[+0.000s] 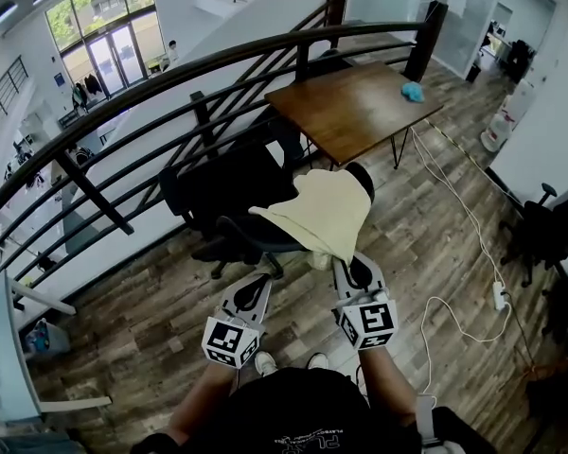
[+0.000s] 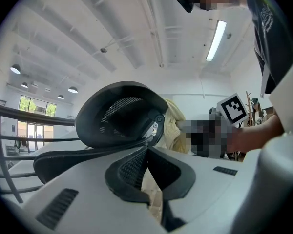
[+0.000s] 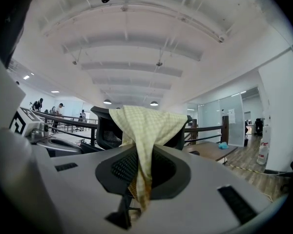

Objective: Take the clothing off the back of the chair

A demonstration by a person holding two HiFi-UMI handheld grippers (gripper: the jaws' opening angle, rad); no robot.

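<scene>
A pale yellow checked garment [image 1: 327,211] hangs over the back of a black office chair [image 1: 222,192]. My right gripper [image 1: 352,265] is at the garment's lower hem. In the right gripper view the cloth [image 3: 146,126] drops from the chair back [image 3: 103,130] into the right gripper [image 3: 140,156], which is shut on it. My left gripper [image 1: 257,282] is beside the chair's seat, left of the garment. Its jaws stand close together with only a thin slit, and no cloth is clearly in them [image 2: 149,152]. From there the chair back [image 2: 117,113] shows side-on, with the garment [image 2: 175,126] behind it.
A wooden table [image 1: 355,107] with a small blue thing [image 1: 413,91] on it stands behind the chair. A dark metal railing [image 1: 170,74] curves along the left, over a drop. White cables [image 1: 464,216] and a power strip [image 1: 500,296] lie on the wood floor. Another black chair [image 1: 549,225] is at the right.
</scene>
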